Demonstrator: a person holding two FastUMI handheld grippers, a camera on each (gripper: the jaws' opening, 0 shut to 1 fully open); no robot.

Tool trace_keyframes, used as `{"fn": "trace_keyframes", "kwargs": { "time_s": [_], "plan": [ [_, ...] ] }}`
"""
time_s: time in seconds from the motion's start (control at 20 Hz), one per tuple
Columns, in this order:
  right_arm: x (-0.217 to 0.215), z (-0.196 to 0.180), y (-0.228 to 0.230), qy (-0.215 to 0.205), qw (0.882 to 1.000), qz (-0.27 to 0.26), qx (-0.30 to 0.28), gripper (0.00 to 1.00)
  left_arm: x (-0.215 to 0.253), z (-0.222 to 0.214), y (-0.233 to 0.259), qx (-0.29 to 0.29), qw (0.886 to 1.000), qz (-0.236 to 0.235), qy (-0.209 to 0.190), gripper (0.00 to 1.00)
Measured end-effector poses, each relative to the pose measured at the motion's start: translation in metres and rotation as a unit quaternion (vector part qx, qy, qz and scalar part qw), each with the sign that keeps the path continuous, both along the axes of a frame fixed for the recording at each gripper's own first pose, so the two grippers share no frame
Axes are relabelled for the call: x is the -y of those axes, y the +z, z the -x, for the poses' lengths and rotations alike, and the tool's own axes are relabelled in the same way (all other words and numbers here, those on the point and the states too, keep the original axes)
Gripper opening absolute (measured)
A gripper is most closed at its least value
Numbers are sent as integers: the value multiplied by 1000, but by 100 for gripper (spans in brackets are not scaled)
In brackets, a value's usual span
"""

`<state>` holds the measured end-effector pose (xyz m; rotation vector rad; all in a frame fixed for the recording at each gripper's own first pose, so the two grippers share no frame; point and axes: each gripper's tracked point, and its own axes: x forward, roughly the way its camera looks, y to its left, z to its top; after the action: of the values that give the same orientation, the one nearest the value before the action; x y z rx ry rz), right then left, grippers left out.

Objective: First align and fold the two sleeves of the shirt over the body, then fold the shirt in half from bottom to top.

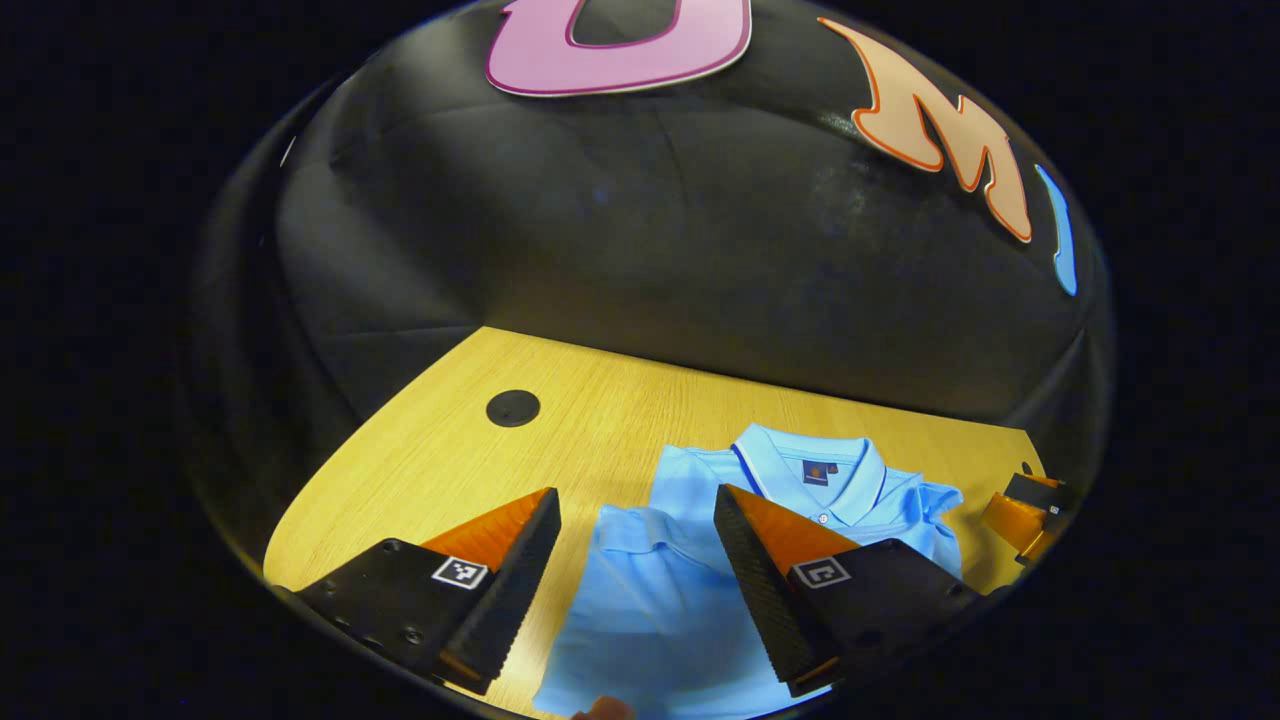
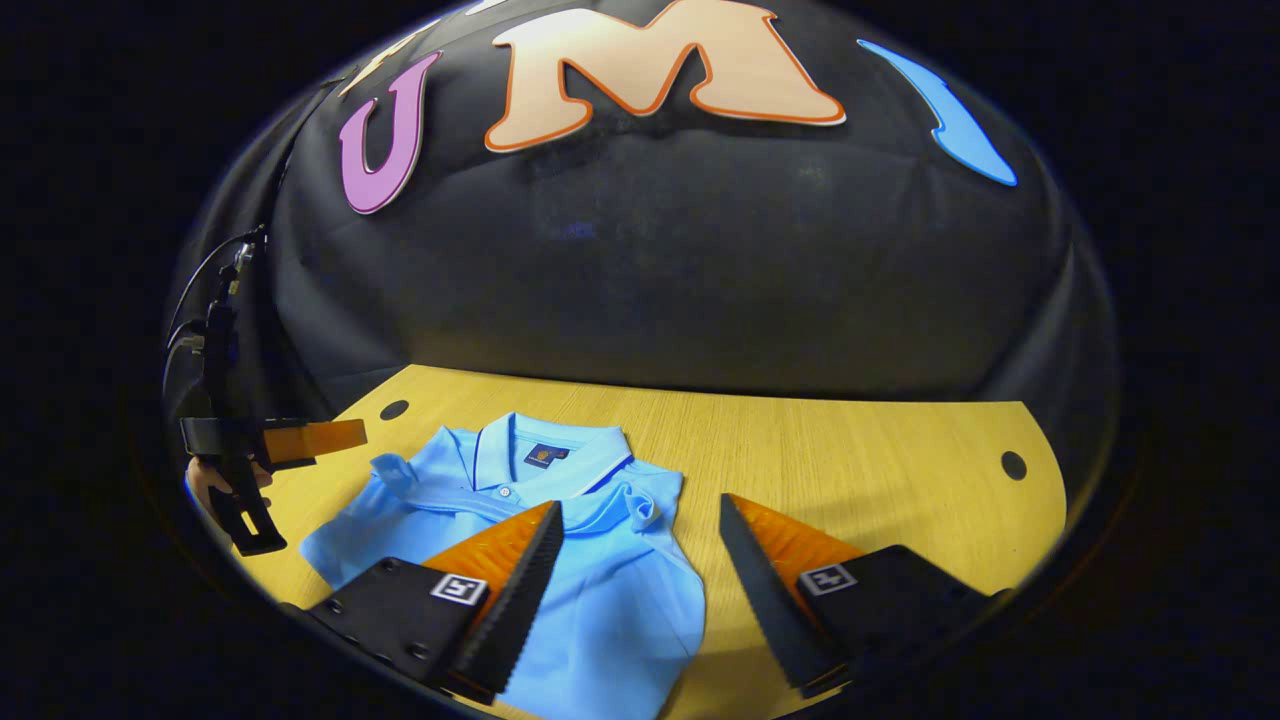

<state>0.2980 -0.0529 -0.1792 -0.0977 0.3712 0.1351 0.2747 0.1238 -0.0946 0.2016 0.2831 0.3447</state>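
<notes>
Light yellow wood-grain tabletop (image 1: 600, 420) across the lower middle of both views, with a round black grommet hole (image 1: 513, 408) at its left in the left gripper view and two such holes (image 2: 1013, 465) near its edges in the right gripper view.

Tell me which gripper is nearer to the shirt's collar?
Probably left, narrowly. The left gripper hangs open above the shirt, collar just ahead. The right gripper hangs open over the shirt's side edge, collar farther ahead.
</notes>
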Motion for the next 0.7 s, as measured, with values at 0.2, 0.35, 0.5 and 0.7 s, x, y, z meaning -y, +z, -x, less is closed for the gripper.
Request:
{"fn": "trace_keyframes", "kwargs": {
  "time_s": [0.2, 0.35, 0.5, 0.7],
  "plan": [
    [1, 59, 19, -1, 1000, -27, 0, 98, 24, 60, 6, 3, 1000, -2, -6, 96],
    [4, 101, 32, -11, 1000, -19, 9, 98, 47, 106, -2, -8, 1000, 15, -13, 96],
    [-1, 145, 40, -23, 999, -24, 12, 98, 61, 146, -8, -18, 999, 15, -28, 96],
    [-14, 197, 42, -37, 998, -46, 6, 98, 63, 196, -22, -52, 998, -4, -38, 96]
  ]
}}
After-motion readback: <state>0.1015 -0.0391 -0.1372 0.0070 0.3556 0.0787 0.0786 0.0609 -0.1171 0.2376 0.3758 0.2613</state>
